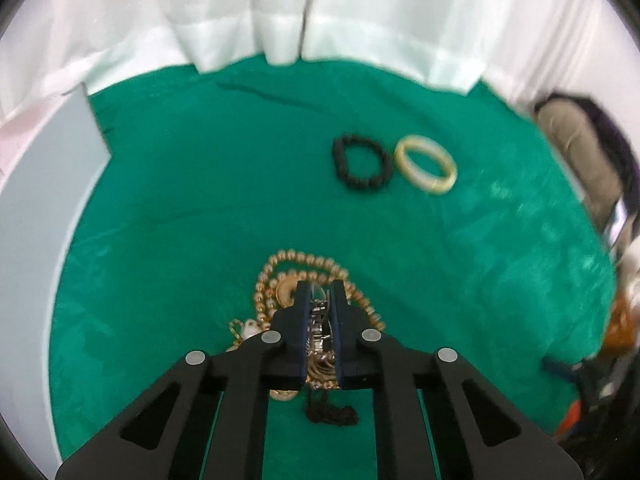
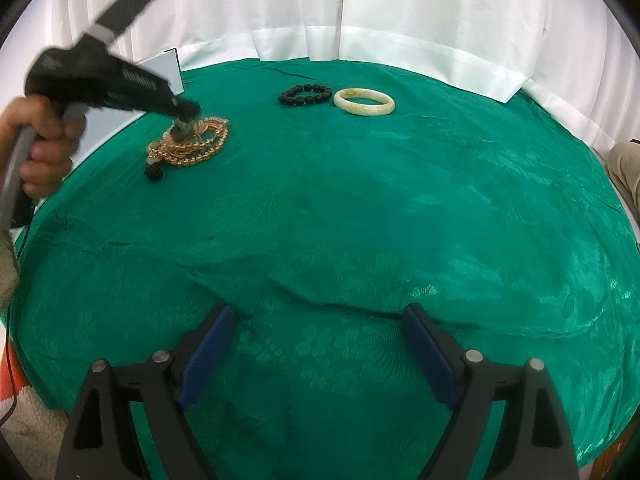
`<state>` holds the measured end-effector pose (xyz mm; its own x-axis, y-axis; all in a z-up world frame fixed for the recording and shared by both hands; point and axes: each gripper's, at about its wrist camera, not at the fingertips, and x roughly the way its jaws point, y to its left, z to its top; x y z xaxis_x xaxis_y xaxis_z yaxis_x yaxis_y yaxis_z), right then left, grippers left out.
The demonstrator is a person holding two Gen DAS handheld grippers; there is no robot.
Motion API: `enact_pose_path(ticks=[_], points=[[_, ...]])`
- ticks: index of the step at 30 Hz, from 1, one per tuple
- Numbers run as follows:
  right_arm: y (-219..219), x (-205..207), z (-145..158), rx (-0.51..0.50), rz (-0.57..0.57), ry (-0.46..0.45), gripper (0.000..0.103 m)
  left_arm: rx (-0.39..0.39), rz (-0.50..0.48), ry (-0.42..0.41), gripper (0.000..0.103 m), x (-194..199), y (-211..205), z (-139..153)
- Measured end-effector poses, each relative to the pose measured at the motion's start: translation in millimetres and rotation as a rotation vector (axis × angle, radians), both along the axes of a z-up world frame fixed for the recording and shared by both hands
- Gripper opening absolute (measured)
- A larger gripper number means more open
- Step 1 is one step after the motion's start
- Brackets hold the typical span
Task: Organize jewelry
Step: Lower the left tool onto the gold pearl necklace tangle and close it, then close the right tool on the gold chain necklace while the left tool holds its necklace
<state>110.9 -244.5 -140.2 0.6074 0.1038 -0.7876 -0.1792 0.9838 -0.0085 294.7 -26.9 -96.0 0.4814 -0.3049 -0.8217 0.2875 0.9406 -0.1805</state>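
Left gripper [image 1: 320, 292] clamped on gold jewelry pile [image 1: 276, 292] — black tassel [image 1: 330, 414] below. Beyond, on green cloth [image 1: 200, 184]: black bead bracelet [image 1: 361, 162] touching pale bangle [image 1: 425, 164] — white curtain [image 1: 360, 20] behind.

- The left wrist view looks steeply down, close over the gold jewelry pile [image 1: 304, 280] on the green tablecloth [image 1: 200, 200].
- The right wrist view sits farther back, facing the white curtain [image 2: 400, 8], with that pile [image 2: 192, 140] far left.
- Both share the pile, black bead bracelet [image 1: 360, 162] and pale bangle [image 1: 426, 164] beyond it.

Bright, even light — blurred, warped edges
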Motion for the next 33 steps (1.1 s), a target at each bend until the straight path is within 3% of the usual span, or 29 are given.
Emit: enact_pose_path(ticks=[7,11,20,26,33], points=[[0,2,0,0.0,-0.001,0.001,0.089,-0.104,0.067,-0.026,0.007,-11,22,40],[1,2,0,0.001,0.0,0.001,0.089,-0.178,0.079,-0.089,0.007,-25,33,77],[1,5,2,0.007,0.016,0.037,0.089,-0.25,0.118,-0.192,0.007,-62,59,144],[-24,22,19,0.165,0.03,0.13,0.089,-0.23,0.163,-0.156,0.007,-87,76,132],[-66,106,51,0.334,-0.025,0.191,0.089,-0.205,0.228,-0.086,0.007,-104,98,95]])
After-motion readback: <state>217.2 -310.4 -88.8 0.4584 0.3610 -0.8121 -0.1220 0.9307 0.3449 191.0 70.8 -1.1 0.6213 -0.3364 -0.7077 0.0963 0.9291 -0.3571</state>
